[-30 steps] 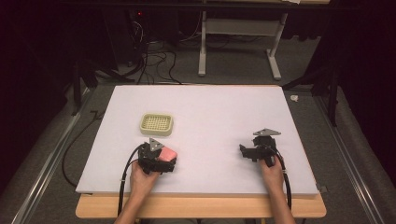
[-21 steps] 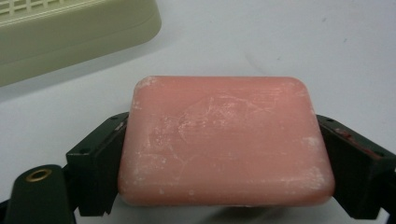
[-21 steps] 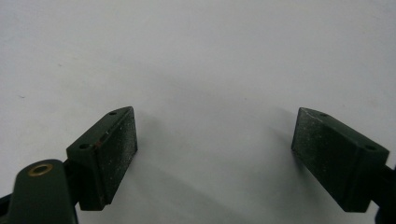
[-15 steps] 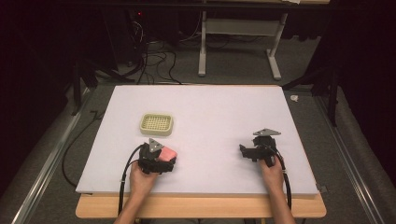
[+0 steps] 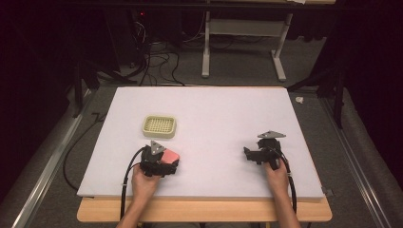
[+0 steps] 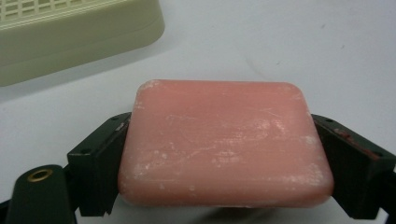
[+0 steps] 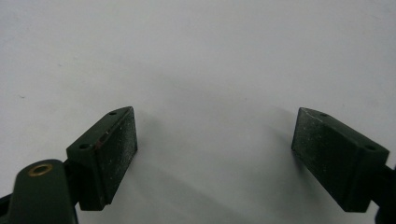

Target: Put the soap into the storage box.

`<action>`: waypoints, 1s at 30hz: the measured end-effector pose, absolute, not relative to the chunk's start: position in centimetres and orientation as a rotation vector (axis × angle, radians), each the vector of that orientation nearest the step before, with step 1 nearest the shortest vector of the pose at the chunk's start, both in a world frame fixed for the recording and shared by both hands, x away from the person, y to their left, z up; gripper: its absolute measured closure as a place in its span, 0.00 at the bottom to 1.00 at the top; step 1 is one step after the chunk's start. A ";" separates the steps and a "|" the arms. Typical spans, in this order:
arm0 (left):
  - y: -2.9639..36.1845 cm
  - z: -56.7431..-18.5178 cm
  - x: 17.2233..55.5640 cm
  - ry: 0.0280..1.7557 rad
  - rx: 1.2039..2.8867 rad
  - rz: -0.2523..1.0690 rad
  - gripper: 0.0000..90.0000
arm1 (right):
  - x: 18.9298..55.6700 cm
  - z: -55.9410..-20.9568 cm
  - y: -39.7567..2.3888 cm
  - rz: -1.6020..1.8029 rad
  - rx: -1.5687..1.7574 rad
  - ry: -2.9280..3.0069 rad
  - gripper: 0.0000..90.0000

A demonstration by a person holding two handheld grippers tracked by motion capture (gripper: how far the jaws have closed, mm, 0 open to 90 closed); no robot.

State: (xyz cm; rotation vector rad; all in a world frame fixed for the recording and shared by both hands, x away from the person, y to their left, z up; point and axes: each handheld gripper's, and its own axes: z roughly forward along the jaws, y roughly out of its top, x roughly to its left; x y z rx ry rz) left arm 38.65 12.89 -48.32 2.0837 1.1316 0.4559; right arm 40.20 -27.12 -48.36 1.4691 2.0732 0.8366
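Where clamped: left claw (image 6: 224,154), soap (image 6: 224,144)

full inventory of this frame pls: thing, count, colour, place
soap: 1, pink, near left of the table, clamped between the left gripper's jaws
soap dish: 1, pale green with a grid top, on the table just beyond the soap
table: 1, white top on a wooden board
desk frame: 1, white legs, on the floor beyond the table
cables: several, black, on the floor behind the table
left gripper: 1, black, jaws just closed onto the soap
right gripper: 1, black, jaws open over bare table, near right
hands: 2, at the near edge, one per gripper
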 end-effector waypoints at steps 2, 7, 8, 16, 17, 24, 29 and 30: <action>13.0 -48.2 38.6 1.129 2.075 0.454 0.15 | 40.2 -48.4 -27.1 0.836 1.469 2.073 0.16; 13.3 -47.9 38.5 1.128 2.060 0.446 0.15 | 40.2 -48.4 -27.1 0.836 1.469 2.073 0.16; 13.3 -47.8 38.5 1.128 2.058 0.446 0.15 | 40.2 -48.4 -27.1 0.836 1.469 2.073 0.16; 13.6 -47.1 38.2 1.117 2.046 0.459 0.16 | 40.2 -48.4 -27.1 0.836 1.469 2.073 0.16; 13.5 -47.0 38.1 1.114 2.042 0.459 0.15 | 40.2 -48.4 -27.1 0.836 1.468 2.073 0.16; 13.4 -46.0 37.9 1.086 2.038 0.470 0.15 | 40.2 -48.4 -27.1 0.836 1.468 2.073 0.16; 13.4 -45.5 37.9 1.077 2.036 0.471 0.15 | 40.2 -48.4 -27.1 0.836 1.468 2.073 0.16; 13.4 -45.5 37.9 1.078 2.032 0.472 0.15 | 40.2 -48.4 -27.1 0.836 1.468 2.073 0.16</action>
